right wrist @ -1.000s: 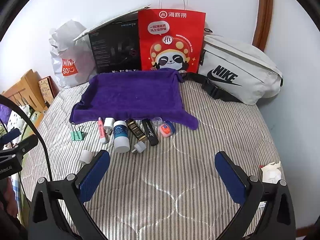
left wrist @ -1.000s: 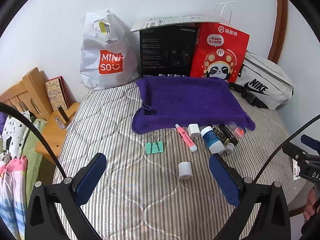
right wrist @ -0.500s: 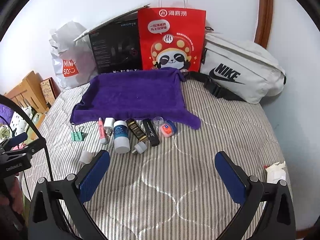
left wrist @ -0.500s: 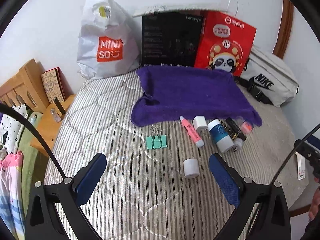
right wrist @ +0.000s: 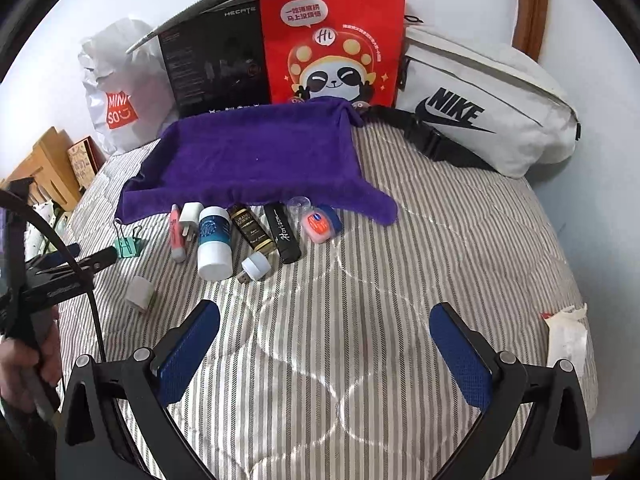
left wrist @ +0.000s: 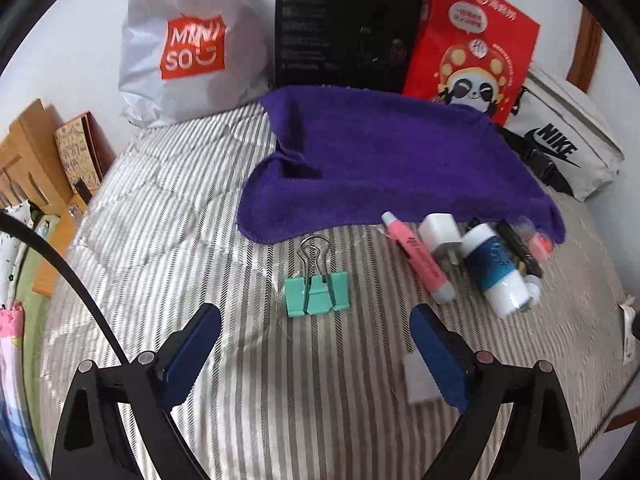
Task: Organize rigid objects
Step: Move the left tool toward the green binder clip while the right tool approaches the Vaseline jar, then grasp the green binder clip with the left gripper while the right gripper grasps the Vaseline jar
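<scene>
Directly ahead of the left gripper [left wrist: 316,340], jaws spread and empty, a green binder clip [left wrist: 317,290] lies on the striped mattress [left wrist: 168,216] just before the purple towel's [left wrist: 392,168] near edge. Its right finger [left wrist: 438,354] partly hides a small white cylinder [left wrist: 420,380]. Right gripper [right wrist: 324,344] hangs released over bare mattress; bags line the wall.

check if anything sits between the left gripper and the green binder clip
Nothing visible does. The left gripper is open and the green binder clip lies straight ahead between its fingers on bare striped bedding. The small white cylinder sits off by the right finger, and the pink tube lies farther right.
</scene>
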Demonstrator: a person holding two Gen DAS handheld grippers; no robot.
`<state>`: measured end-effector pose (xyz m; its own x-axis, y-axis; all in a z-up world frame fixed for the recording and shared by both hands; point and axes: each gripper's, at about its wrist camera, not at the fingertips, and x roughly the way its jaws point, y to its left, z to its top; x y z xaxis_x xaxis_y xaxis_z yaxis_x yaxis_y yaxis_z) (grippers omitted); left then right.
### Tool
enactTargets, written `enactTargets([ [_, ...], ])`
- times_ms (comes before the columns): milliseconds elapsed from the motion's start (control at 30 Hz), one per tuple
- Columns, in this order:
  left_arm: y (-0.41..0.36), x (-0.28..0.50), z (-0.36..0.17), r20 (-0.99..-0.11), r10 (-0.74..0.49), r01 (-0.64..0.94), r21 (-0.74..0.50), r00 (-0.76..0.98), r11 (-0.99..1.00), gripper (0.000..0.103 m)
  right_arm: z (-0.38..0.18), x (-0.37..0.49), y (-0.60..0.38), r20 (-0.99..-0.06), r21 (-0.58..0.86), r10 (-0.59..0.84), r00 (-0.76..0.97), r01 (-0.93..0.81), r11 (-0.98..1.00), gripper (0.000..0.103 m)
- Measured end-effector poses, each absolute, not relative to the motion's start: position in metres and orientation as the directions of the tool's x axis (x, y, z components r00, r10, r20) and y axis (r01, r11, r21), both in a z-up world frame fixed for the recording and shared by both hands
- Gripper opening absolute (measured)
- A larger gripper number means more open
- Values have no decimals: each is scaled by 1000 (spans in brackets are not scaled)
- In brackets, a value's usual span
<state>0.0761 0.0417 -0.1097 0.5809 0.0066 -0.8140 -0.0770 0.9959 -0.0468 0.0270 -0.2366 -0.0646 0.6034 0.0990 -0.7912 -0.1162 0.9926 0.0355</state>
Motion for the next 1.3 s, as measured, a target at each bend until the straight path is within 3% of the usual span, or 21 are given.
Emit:
enactTargets([
  [167, 48, 90, -128, -806, -8, -102, -85, 593, 991, 93, -79, 37, -240, -791, 66, 119, 600, -110, 992, 103],
  [300, 52, 97, -141, -808, 14, -125, -75, 589, 989, 76, -90, 45, -245, -796, 80, 118, 594, -90, 993, 101],
  [467, 46, 95, -145, -788, 43, -111, -33, 614, 993, 69, -104, 55, -246, -810, 70, 109, 576, -90, 993, 101],
  [600, 44, 93, -143, -779, 64, -117, -11, 624, 993, 44, -107, 63, -245, -803, 61, 108, 586, -99, 993, 101],
  [667, 43, 92, -143, -777, 67, -115, -7, 626, 993, 40, -108, 69, -245, -797, 55, 105, 595, -103, 993, 101],
  [1300, 43, 92, -144, -777, 64, -114, -10, 626, 993, 40, -149, 145, -228, -809, -65, 98, 580, -254, 965, 71],
])
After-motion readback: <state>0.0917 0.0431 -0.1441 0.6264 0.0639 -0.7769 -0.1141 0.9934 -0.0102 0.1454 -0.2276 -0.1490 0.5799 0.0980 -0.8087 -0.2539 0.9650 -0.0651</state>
